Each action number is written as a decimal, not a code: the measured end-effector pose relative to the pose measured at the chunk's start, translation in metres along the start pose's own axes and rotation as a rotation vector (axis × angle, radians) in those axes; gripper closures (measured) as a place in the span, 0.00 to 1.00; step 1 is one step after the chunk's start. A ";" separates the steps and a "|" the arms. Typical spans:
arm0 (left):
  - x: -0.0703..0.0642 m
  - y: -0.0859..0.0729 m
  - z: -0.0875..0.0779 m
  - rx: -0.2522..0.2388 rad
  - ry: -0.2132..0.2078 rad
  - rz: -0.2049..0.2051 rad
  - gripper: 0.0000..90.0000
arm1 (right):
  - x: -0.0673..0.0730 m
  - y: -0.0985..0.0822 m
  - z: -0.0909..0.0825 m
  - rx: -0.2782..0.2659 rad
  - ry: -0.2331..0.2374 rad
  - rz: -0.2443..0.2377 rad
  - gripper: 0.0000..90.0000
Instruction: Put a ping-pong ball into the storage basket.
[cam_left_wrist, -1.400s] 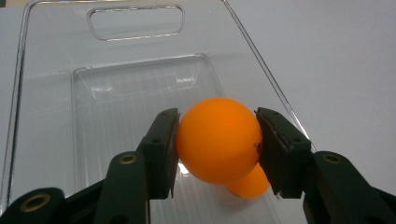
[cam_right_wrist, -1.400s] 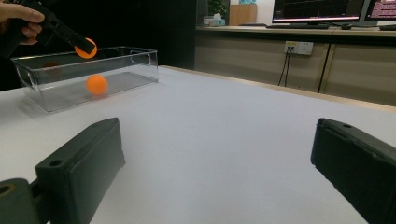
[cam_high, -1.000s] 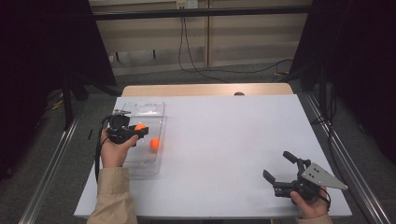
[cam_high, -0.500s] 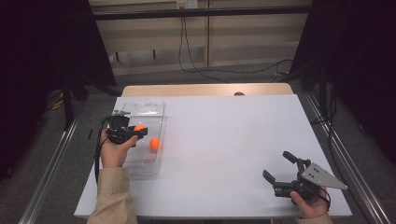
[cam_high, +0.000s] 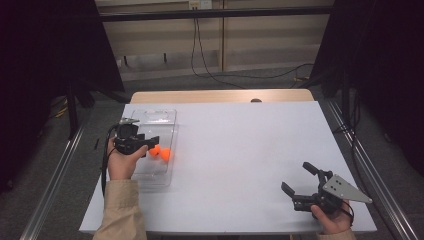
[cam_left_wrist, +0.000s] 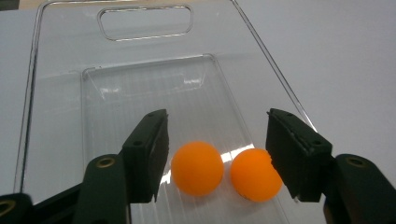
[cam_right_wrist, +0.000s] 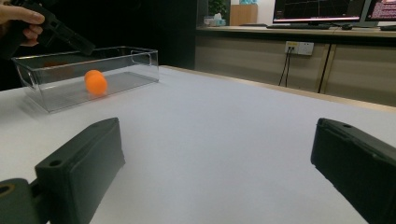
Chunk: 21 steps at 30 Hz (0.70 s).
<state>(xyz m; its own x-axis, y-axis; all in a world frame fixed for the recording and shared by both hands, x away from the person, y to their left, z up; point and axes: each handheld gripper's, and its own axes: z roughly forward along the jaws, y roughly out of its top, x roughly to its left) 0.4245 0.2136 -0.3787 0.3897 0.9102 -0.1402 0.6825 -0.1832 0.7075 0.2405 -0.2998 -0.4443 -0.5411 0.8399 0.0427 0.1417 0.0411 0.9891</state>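
A clear plastic box stands on the left of the white table. Two orange balls lie side by side on its floor. My left gripper hovers over the box, angled down at them. Its jaws have just been opening. In the left gripper view the two balls sit between the spread jaws, below them and loose, not pinched. My right gripper rests open near the front right corner, nothing between its jaws. The right gripper view shows the box and a ball far off.
The white table stretches bare between the box and the right gripper. A wooden strip borders its far edge. Metal rails run along both sides, and cables lie on the floor behind.
The left jaws have spread apart. The ball they held over the box has dropped and now lies next to the other ball on the box floor. Neither hand has shifted.
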 end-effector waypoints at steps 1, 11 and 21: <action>0.000 0.000 0.000 -0.002 0.000 -0.001 0.43 | 0.000 0.000 0.000 0.000 0.000 0.000 0.02; -0.003 0.001 -0.002 -0.034 -0.016 -0.016 0.32 | 0.000 0.000 0.000 0.000 -0.001 0.001 0.02; -0.007 0.003 -0.005 -0.077 -0.059 -0.011 0.22 | 0.000 0.000 0.000 -0.001 -0.002 0.001 0.02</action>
<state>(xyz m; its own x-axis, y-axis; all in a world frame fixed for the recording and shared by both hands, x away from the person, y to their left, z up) 0.4205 0.2088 -0.3726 0.4194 0.8883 -0.1872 0.6385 -0.1420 0.7564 0.2403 -0.3003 -0.4442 -0.5391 0.8412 0.0432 0.1416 0.0399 0.9891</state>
